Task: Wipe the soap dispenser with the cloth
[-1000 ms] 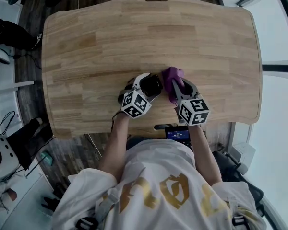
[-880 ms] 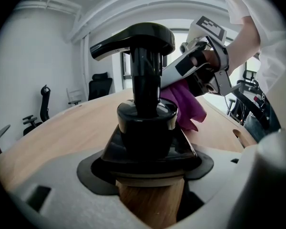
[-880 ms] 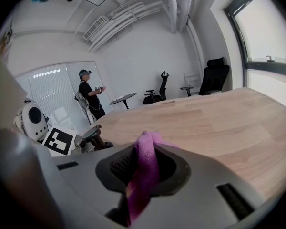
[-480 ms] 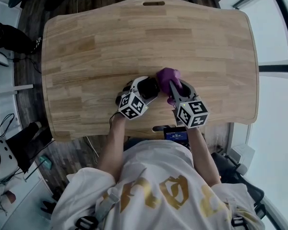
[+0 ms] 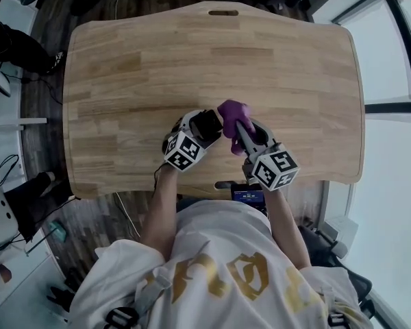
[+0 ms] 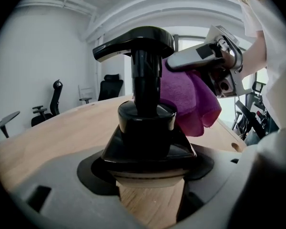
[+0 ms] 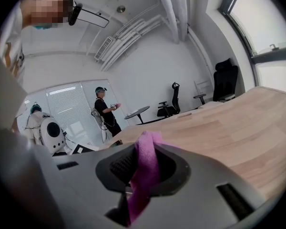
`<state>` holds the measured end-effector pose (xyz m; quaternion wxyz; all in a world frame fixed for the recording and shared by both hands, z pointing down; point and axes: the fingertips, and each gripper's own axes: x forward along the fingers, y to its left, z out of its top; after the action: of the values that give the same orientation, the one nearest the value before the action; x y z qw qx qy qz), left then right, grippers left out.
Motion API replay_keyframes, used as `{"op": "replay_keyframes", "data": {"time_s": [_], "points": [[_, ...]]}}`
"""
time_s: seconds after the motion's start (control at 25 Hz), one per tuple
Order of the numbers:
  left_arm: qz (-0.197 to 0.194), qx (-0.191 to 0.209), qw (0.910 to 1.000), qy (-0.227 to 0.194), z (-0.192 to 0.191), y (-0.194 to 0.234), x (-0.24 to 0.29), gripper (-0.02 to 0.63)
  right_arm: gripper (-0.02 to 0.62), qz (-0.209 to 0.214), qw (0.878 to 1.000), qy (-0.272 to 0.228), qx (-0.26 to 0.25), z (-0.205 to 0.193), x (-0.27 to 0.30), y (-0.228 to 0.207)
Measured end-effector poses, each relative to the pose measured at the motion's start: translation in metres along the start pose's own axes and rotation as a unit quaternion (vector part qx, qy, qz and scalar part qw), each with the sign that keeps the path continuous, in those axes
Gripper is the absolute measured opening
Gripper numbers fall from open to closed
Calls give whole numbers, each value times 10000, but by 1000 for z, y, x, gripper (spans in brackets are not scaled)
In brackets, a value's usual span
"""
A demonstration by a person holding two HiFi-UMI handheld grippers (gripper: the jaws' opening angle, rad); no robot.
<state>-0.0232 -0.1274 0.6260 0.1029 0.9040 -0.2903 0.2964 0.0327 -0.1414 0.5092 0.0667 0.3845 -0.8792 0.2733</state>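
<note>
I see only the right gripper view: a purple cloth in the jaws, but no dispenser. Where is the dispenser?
Observer: The left gripper is shut on the dispenser, which stands upright.
Operator: Does the cloth touch it?
Observer: It seems so. In the left gripper view the cloth lies against the pump stem, below the spout.
Operator: Where on the table is this?
Observer: In the head view, by the middle of the table's near edge, close to the person.

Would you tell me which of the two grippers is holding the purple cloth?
The right gripper: its jaws pinch the cloth; the left gripper grips the soap dispenser.
</note>
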Motion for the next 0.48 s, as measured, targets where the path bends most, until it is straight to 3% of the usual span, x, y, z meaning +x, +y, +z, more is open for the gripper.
{"op": "replay_keyframes", "data": {"time_s": [0.2,0.48], "points": [[15,54,10000,31,11,-2,-12,357,52,180,9997,-130,-104,9,-10,19],[-153,-208,9996,-74,28,-15,-32,357,52,301,9988,-311,-232,14,-24,42]]}}
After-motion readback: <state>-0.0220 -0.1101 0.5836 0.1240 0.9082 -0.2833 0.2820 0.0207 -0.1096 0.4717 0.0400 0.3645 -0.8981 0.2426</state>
